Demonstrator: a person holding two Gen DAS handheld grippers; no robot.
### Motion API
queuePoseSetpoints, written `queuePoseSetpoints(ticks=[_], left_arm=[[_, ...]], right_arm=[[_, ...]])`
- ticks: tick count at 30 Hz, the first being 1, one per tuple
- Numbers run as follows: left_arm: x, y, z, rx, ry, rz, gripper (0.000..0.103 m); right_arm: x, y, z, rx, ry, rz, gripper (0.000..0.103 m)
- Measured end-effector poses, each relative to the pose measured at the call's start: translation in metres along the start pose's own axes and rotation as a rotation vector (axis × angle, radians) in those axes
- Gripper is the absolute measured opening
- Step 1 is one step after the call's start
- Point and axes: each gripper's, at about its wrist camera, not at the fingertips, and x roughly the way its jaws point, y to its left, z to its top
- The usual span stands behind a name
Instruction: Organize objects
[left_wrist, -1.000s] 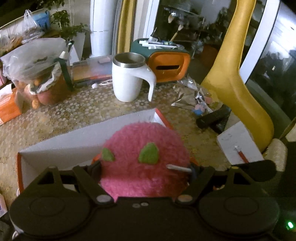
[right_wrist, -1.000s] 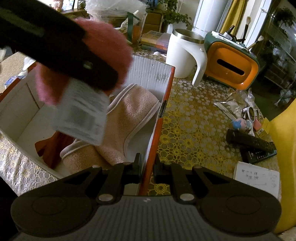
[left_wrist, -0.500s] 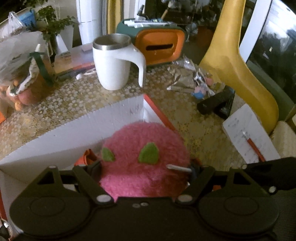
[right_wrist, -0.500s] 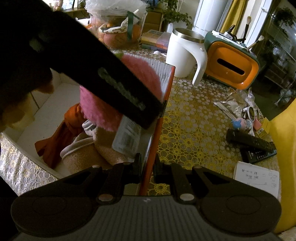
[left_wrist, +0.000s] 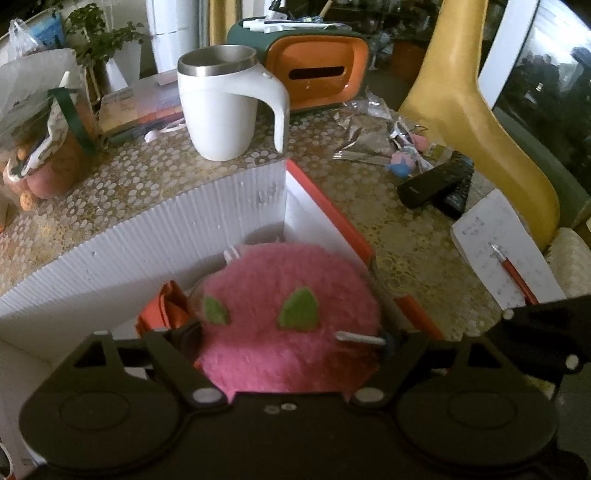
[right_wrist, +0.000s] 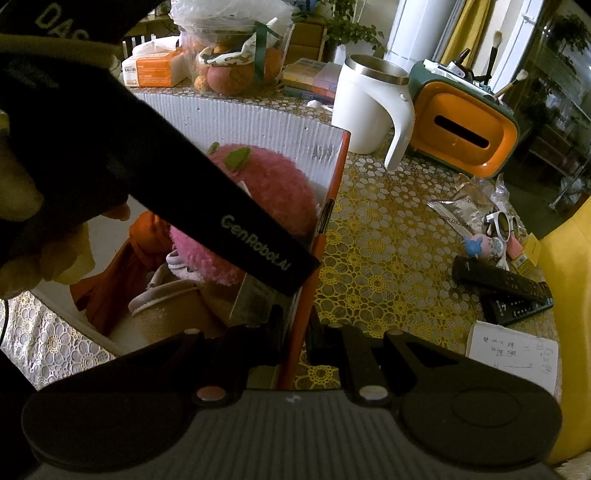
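My left gripper is shut on a fuzzy pink plush with green felt ears and holds it low inside a white corrugated box with an orange rim. The plush also shows in the right wrist view, in the box's far right corner, above an orange cloth and a beige slipper. My right gripper is shut on the box's orange side wall near its front corner.
A white mug and an orange tissue holder stand behind the box. Two black remotes, a notepad, small toys and foil wrappers lie to the right. A bag of fruit stands at the back left. A yellow chair is at the right.
My left gripper has moved down into the box with the pink plush, toward its far right corner. My right gripper has stayed on the box wall.
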Motion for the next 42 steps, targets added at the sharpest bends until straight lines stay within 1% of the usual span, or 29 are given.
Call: queuePoseSetpoints(ticks=[7, 13, 21, 25, 27, 31, 38, 42], left_arm=[[-0.012, 0.007, -0.004, -0.022, -0.023, -0.031, 0.091], [-0.036, 0.017, -0.008, -0.038, -0.057, -0.045, 0.092], [-0.093, 0.047, -0.025, -0.045, -0.141, -0.089, 0.093], [-0.128, 0.069, -0.037, -0.067, -0.193, -0.089, 0.094], [-0.145, 0.078, -0.046, -0.062, -0.221, -0.075, 0.096], [-0.173, 0.1, -0.065, -0.077, -0.259, -0.012, 0.098], [-0.205, 0.147, -0.104, -0.149, -0.286, 0.108, 0.099], [-0.214, 0.17, -0.13, -0.176, -0.287, 0.169, 0.1]], right_arm=[[0.001, 0.002, 0.0, 0.001, 0.006, -0.004, 0.011], [0.003, 0.001, 0.003, 0.014, 0.018, -0.007, 0.011], [0.003, 0.003, 0.004, 0.014, 0.031, -0.017, 0.011], [0.003, 0.003, 0.004, 0.017, 0.036, -0.023, 0.011], [0.003, 0.003, 0.005, 0.017, 0.038, -0.028, 0.011], [0.003, 0.004, 0.005, 0.014, 0.043, -0.038, 0.011], [0.004, 0.005, 0.006, 0.021, 0.05, -0.051, 0.011], [0.005, 0.006, 0.007, 0.024, 0.06, -0.059, 0.011]])
